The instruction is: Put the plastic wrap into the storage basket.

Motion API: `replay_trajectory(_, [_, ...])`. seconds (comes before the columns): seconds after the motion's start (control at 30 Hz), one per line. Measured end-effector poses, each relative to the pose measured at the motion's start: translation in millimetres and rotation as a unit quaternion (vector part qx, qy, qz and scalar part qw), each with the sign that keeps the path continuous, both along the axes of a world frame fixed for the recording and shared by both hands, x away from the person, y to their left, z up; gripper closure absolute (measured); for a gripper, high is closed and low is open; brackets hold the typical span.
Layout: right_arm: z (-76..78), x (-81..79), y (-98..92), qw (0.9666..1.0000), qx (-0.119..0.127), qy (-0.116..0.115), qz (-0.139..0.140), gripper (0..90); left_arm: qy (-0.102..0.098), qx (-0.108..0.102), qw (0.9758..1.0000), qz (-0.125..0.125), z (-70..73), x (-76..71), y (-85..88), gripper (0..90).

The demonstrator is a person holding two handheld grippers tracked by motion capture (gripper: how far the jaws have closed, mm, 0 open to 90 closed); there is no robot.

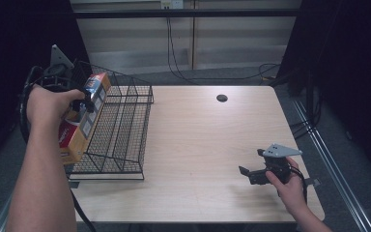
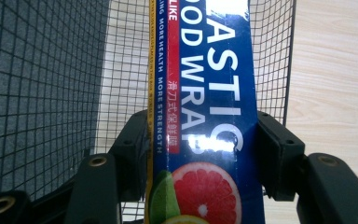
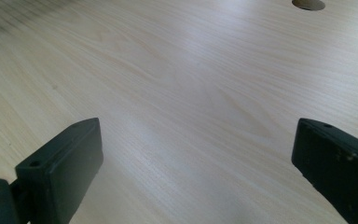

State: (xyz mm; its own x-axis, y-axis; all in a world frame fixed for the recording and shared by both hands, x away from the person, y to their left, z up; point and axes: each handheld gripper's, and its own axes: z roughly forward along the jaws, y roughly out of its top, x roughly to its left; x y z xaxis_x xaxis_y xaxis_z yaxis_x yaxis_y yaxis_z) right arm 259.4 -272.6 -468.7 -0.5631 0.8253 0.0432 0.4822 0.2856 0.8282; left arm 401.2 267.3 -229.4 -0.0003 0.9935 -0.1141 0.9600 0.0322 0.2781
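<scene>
A long box of plastic food wrap (image 1: 75,139), orange on its side and blue on its face, hangs tilted over the left wall of a black wire basket (image 1: 125,130). My left gripper (image 1: 84,100) is shut on it near its upper half. In the left gripper view the box (image 2: 205,116) fills the gap between the jaws of the left gripper (image 2: 203,154), both pads pressed on its sides, with the basket mesh (image 2: 51,93) behind. My right gripper (image 1: 252,162) rests low at the table's front right, open. In its own view the right gripper (image 3: 196,163) has only bare wood between its jaws.
The basket stands on the left part of the light wooden table (image 1: 198,130). A round cable hole (image 1: 221,98) lies near the far edge, also seen as the hole (image 3: 308,3) in the right gripper view. Cables trail on the floor behind the table.
</scene>
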Motion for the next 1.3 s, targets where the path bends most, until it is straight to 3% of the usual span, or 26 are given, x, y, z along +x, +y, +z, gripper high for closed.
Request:
replay_trajectory(0.03, [-0.4,0.1,0.4,1.0,-0.002,-0.002,-0.001,1.7,0.0,0.0,1.0,-0.002,-0.2,-0.1,1.4,44.5])
replay_trajectory(0.07, [-0.6,0.2,0.8,1.0,-0.003,-0.002,0.0,1.7,-0.001,-0.005,0.9999,0.015,-0.5,-0.9,0.6,44.5])
replay_trajectory(0.17, [-0.6,0.0,1.4,1.0,-0.002,-0.002,-0.001,1.7,-0.003,-0.003,0.9999,0.013,-1.3,-1.1,3.8,44.5])
replay_trajectory(0.23, [-0.2,0.1,0.8,1.0,-0.002,-0.002,-0.001,1.7,-0.003,0.008,0.9998,0.017,-2.2,-1.7,6.5,44.4])
replay_trajectory(0.27, [-0.2,0.1,0.7,1.0,-0.002,-0.002,-0.002,1.7,-0.004,-0.004,0.9997,0.025,-3.7,-1.8,7.1,44.4])
replay_trajectory(0.43, [-0.6,0.1,0.8,1.0,-0.002,-0.002,-0.001,1.7,-0.001,0.002,0.9999,0.011,-7.8,-2.1,16.6,44.5])
replay_trajectory(0.47, [-0.7,0.2,0.9,1.0,-0.003,-0.002,-0.001,1.7,-0.001,-0.002,0.9997,0.024,-9.2,-2.6,16.1,44.4])
replay_trajectory(0.53, [-0.8,0.1,1.3,1.0,-0.003,-0.001,-0.003,1.7,0.0,0.01,0.9997,0.023,-11.1,-2.6,18.4,44.4])
replay_trajectory(0.63, [-0.8,0.0,1.7,1.0,-0.004,-0.002,-0.001,1.7,0.002,0.0,0.9996,0.028,-14.8,-2.1,19.5,44.4])
replay_trajectory(0.77, [-0.5,-0.2,1.3,1.0,-0.003,-0.002,-0.003,1.8,0.001,0.012,0.9996,0.026,-17.5,-1.5,22.5,44.4])
replay_trajectory(0.8, [-0.5,-0.2,1.1,1.0,-0.003,-0.002,-0.003,1.7,0.005,0.003,0.9996,0.028,-18.9,-1.0,22.5,44.4])
replay_trajectory(0.87, [-0.7,-0.1,0.9,1.0,-0.004,-0.002,-0.004,1.7,0.004,0.015,0.9995,0.026,-20.5,-0.3,23.7,44.3])
replay_trajectory(1.03, [-1.5,0.2,1.9,1.0,-0.004,0.003,-0.002,1.7,0.006,0.006,0.9996,0.029,-25.9,1.1,25.5,44.3])
replay_trajectory(1.07, [-2.0,0.5,1.9,1.0,-0.005,0.001,-0.002,1.7,0.006,0.015,0.9995,0.027,-27.8,2.1,27.1,44.3])
replay_trajectory(1.23, [-3.0,0.6,2.8,1.0,-0.007,0.002,-0.003,1.7,0.008,0.02,0.9994,0.029,-34.2,4.6,28.6,44.3])
replay_trajectory(1.3, [-3.1,0.5,2.8,1.0,-0.008,0.003,-0.003,1.8,0.009,0.009,0.9994,0.031,-36.0,5.2,29.5,44.2])
